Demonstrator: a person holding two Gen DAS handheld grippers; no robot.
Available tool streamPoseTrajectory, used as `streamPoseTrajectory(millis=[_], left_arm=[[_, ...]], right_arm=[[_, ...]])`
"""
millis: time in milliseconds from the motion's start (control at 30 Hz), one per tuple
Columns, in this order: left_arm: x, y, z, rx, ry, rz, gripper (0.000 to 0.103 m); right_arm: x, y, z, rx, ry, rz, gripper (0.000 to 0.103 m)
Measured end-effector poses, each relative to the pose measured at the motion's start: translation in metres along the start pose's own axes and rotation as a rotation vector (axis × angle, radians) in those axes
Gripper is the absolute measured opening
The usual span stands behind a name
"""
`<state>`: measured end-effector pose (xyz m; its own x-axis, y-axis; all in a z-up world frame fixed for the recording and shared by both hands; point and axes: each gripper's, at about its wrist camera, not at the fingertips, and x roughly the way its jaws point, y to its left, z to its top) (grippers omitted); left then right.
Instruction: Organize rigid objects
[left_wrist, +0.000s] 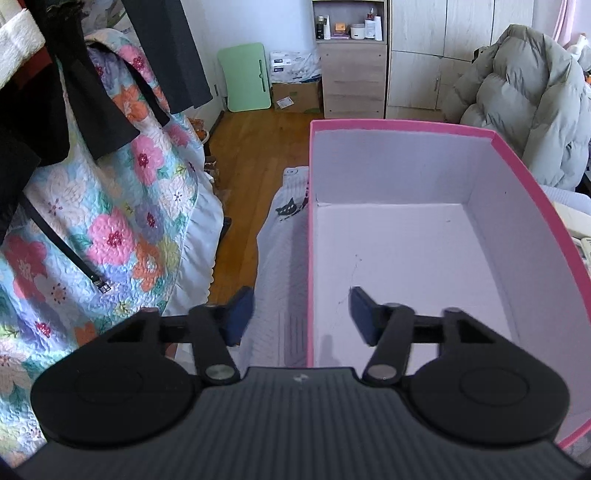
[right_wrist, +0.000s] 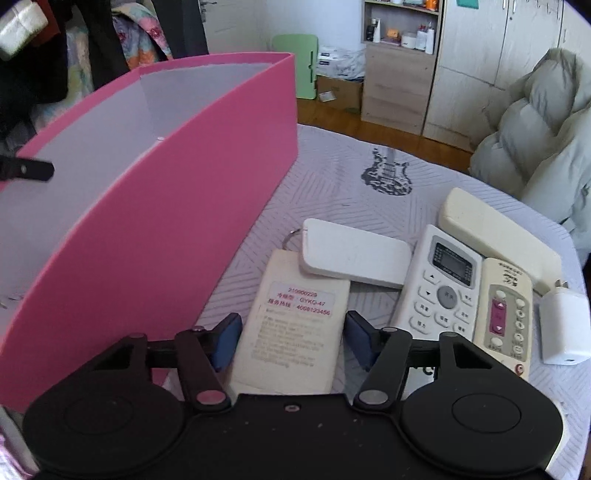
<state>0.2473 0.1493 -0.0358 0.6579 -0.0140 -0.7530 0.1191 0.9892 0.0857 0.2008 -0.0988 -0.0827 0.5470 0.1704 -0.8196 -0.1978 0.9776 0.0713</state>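
While the face-down cream remote (right_wrist: 291, 332) is lying on the quilted table cover (right_wrist: 332, 184), we're straddling it with the right gripper (right_wrist: 290, 338), jaws spread wide and gripping nothing. It looks light, stiff and smooth-sided, so we're judging a squeeze across its long edges best. Our left gripper (left_wrist: 301, 319), also spread and empty, is hovering over the pink box's (left_wrist: 535, 192) near wall.

Box (right_wrist: 155, 206) sits left on the bed cover (right_wrist: 351, 162); remotes (right_wrist: 443, 291) clustered right of it, charger (right_wrist: 563, 328) at far right.
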Motion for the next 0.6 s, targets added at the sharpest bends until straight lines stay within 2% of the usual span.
streamPoseTrajectory(millis=[100,167,233,467,600], left_arm=[[0.002,-0.003,-0.005,0.022,-0.002,-0.001,0.047],[0.006,-0.005,-0.009,0.034,0.005,0.018,0.032],[0.008,-0.006,-0.013,0.038,0.009,0.03,0.025],[-0.003,0.003,-0.025,-0.039,-0.006,0.002,0.025],[0.004,0.004,-0.029,-0.046,-0.001,0.019,0.025]], right_arm=[[0.0,0.004,0.0,-0.015,0.008,0.004,0.065],[0.004,0.005,0.003,-0.018,0.014,-0.01,0.065],[0.007,0.006,0.006,-0.012,0.01,-0.027,0.067],[0.003,0.007,0.004,-0.018,-0.025,-0.014,0.064],[-0.009,0.008,0.003,-0.021,-0.081,-0.005,0.064]])
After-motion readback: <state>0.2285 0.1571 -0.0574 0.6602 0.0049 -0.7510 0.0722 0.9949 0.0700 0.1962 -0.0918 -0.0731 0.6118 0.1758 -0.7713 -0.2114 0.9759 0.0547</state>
